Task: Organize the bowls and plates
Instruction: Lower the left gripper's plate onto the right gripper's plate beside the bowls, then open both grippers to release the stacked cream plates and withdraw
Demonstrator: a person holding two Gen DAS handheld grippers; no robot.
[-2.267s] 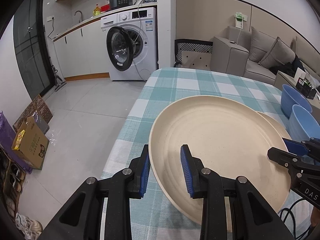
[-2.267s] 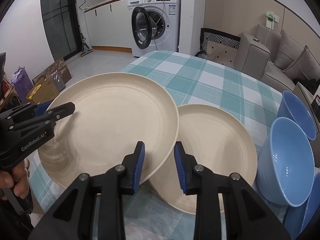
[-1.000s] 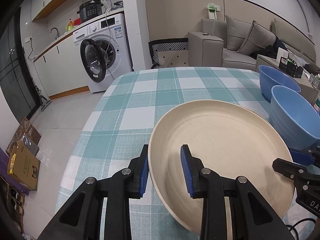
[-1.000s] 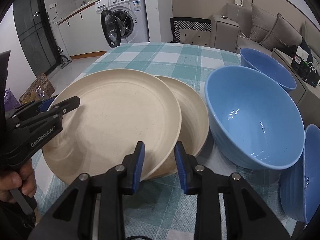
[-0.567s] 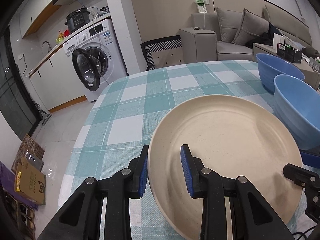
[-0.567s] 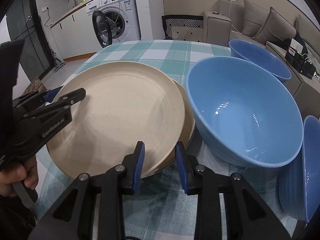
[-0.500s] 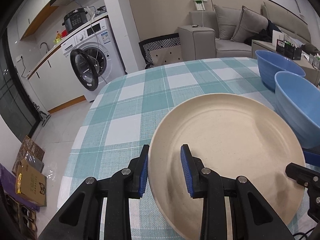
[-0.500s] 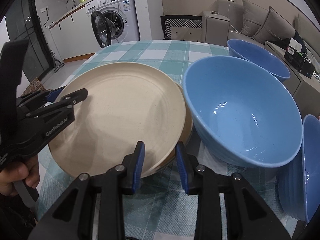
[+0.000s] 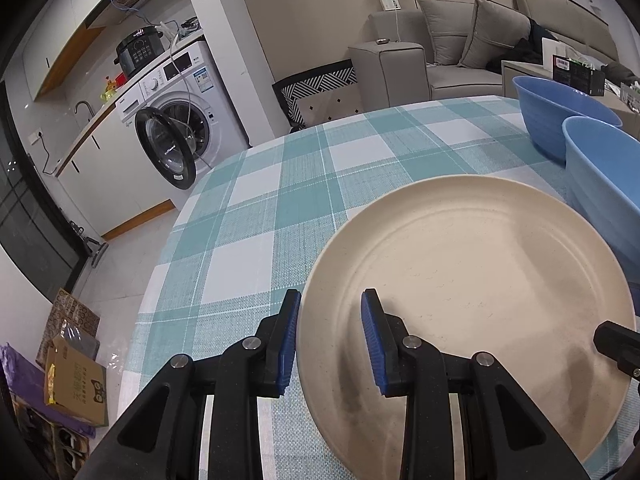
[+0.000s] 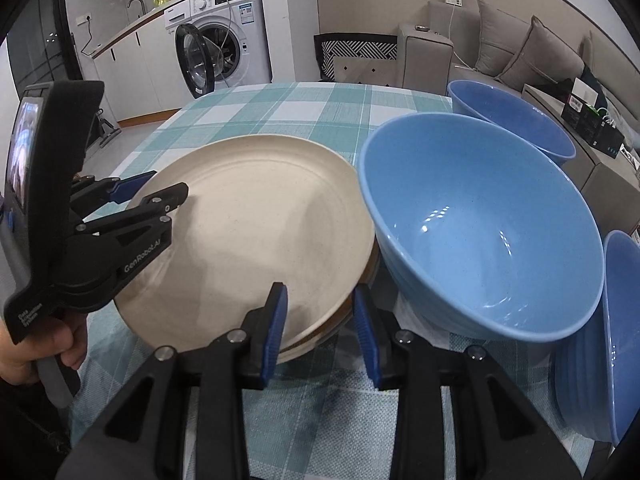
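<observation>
Left wrist view: my left gripper (image 9: 329,342) pinches the near rim of the plate (image 9: 472,280), one pad under the rim and one inside. The plate lies on the checked table (image 9: 280,208) and hides whatever is under it. At the right edge two blue bowls (image 9: 600,168) are cut off by the frame, and only the black tip of my right gripper (image 9: 618,346) pokes in.

Right wrist view: my right gripper's jaws have just been opening and straddle the plate's edge; I cannot tell whether the pads touch it. A second plate (image 10: 370,270) shows only as a sliver beneath. The big bowl (image 10: 480,232) sits just beside; a third bowl (image 10: 620,320) is cropped.
</observation>
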